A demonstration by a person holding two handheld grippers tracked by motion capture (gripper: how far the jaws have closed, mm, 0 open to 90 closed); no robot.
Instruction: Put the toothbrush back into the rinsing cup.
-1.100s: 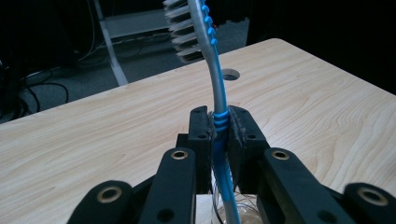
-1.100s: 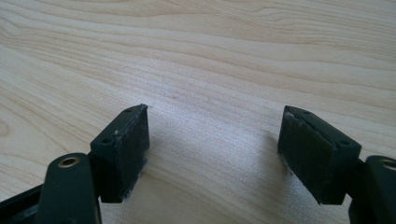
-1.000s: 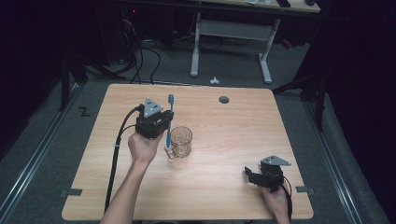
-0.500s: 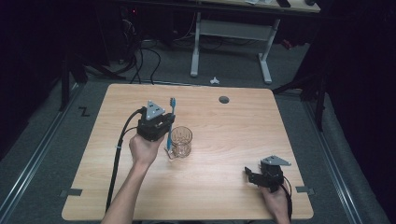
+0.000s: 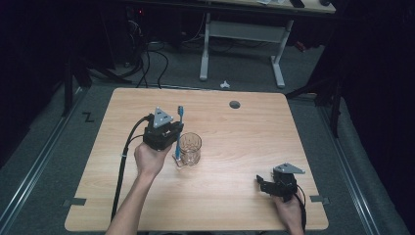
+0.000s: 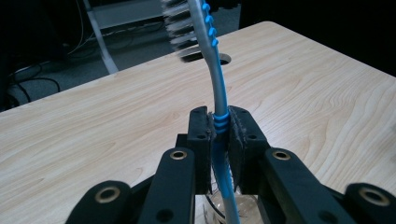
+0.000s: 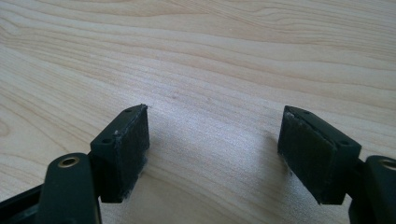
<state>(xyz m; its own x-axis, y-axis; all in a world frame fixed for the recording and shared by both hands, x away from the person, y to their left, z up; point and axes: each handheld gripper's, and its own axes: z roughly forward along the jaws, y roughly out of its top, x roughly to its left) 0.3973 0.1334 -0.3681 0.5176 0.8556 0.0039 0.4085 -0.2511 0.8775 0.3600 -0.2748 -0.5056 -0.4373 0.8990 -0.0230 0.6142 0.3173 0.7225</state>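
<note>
My left gripper (image 5: 172, 134) is shut on a blue and white toothbrush (image 5: 179, 128), which stands nearly upright with its bristle head up. In the left gripper view the pads (image 6: 201, 135) clamp the toothbrush (image 6: 217, 88) by its handle, and the handle's lower end hangs over the rim of a clear glass (image 6: 224, 210). The glass (image 5: 190, 148) stands on the wooden table (image 5: 235, 132) just right of that hand. My right gripper (image 5: 262, 182) rests low near the table's front right, open, with bare wood between its pads (image 7: 133, 140).
A round cable hole (image 5: 235, 104) sits near the table's far edge. Behind the table stand a white desk frame (image 5: 240, 44) and loose cables on the floor (image 5: 147, 58). My left gripper's black cable (image 5: 125, 161) trails over the table's front left.
The left hand has tipped the toothbrush a little more upright beside the glass; its place is much the same. The right gripper has kept still.
</note>
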